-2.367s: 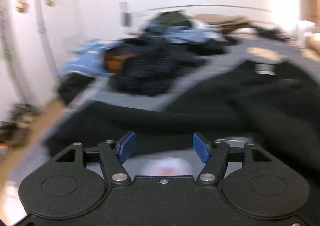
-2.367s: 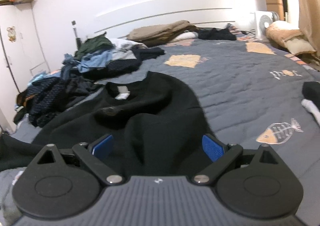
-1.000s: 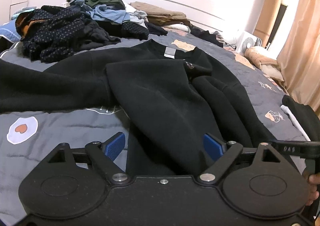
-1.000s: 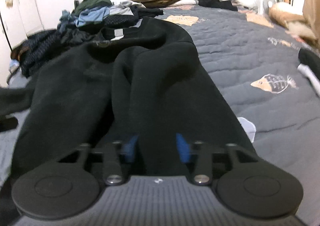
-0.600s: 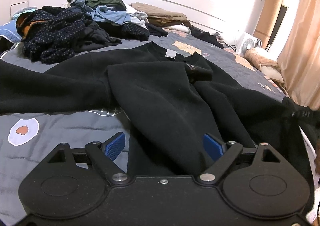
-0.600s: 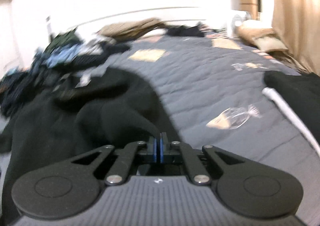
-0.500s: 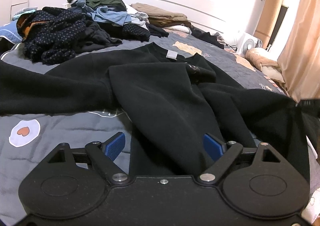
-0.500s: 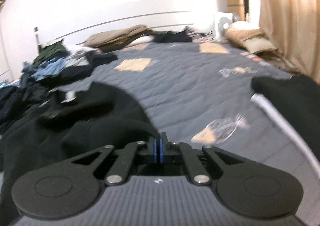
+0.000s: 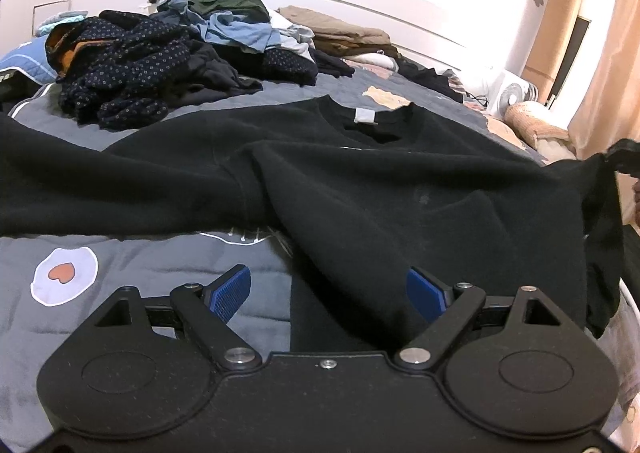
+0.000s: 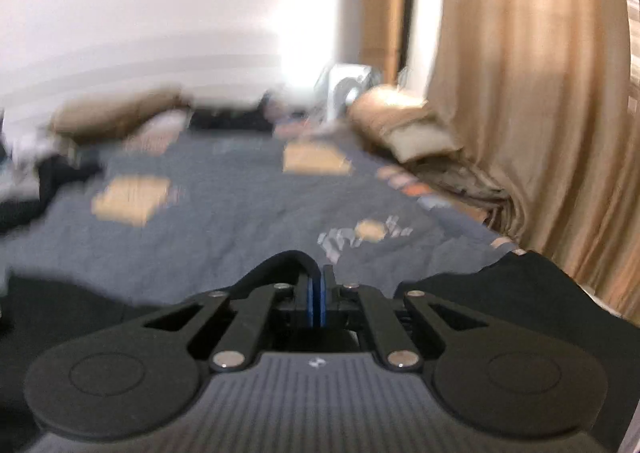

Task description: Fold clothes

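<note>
Black sweatshirt (image 9: 360, 189) spread across grey quilted bed (image 9: 160, 265), white neck label (image 9: 365, 115) showing, no print legible on it. Left claw (image 9: 328, 291) released, blue pads wide apart, hovering over sweatshirt's lower part, not gripping. Right claw (image 10: 317, 295) clenched on sweatshirt edge (image 10: 292, 259), black fabric looped over pads; pulled-up corner at right edge of left view. Unfolded clothes pile (image 9: 168, 53) near headboard. Right view motion-blurred.

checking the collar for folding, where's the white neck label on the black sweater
In the left wrist view the white label sits inside the black sweater collar, upper centre, just beyond the dotted clothes pile.
</note>
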`<state>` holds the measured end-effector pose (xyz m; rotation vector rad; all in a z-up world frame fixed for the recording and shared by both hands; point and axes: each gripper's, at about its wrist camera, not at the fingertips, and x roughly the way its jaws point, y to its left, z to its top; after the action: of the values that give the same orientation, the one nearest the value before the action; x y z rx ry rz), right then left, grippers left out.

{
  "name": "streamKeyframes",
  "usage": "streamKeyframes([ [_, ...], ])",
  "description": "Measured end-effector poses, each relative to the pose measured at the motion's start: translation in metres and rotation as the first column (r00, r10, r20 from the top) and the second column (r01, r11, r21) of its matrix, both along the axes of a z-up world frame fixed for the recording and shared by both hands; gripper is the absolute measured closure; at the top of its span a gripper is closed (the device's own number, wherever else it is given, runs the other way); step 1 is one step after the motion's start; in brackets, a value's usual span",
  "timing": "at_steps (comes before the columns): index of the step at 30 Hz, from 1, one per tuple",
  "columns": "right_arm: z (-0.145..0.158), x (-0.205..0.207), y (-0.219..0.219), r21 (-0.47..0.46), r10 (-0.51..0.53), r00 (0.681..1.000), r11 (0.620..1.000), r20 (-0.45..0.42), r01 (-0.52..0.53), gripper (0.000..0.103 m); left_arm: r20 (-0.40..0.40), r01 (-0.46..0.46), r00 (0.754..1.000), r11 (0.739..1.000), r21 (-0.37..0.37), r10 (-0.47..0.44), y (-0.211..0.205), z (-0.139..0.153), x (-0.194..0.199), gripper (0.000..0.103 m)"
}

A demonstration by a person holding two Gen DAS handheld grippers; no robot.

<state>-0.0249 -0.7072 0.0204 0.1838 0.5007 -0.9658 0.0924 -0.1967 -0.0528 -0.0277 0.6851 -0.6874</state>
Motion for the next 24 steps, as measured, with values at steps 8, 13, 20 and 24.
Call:
streamKeyframes([
  [8,-0.01,-0.014,0.029,0.08,0.157,0.987,0.984,0.033,-0.159,0.053,-0.003,0.034,0.999,0.999,0.012,-0.034,-0.003,0.0,-0.003,0.018],
  [13,0.014,-0.056,0.08,0.057,0.226,0.967,0.971,0.115,-0.233,0.028,0.014,0.041,0.999,0.999,-0.003,-0.041,-0.001,0.004,-0.007,0.016],
  [20,0.013,-0.128,0.181,0.081,0.303,0.928,0.942,0.218,-0.327,0.01,0.021,0.059,0.998,0.998,-0.024,-0.059,0.009,0.011,-0.021,0.016],
  [24,-0.015,-0.161,0.249,0.12,0.368,0.904,0.909,0.217,-0.398,0.009,0.042,0.077,0.996,0.997,-0.019,-0.076,0.019,0.017,-0.038,0.016],
])
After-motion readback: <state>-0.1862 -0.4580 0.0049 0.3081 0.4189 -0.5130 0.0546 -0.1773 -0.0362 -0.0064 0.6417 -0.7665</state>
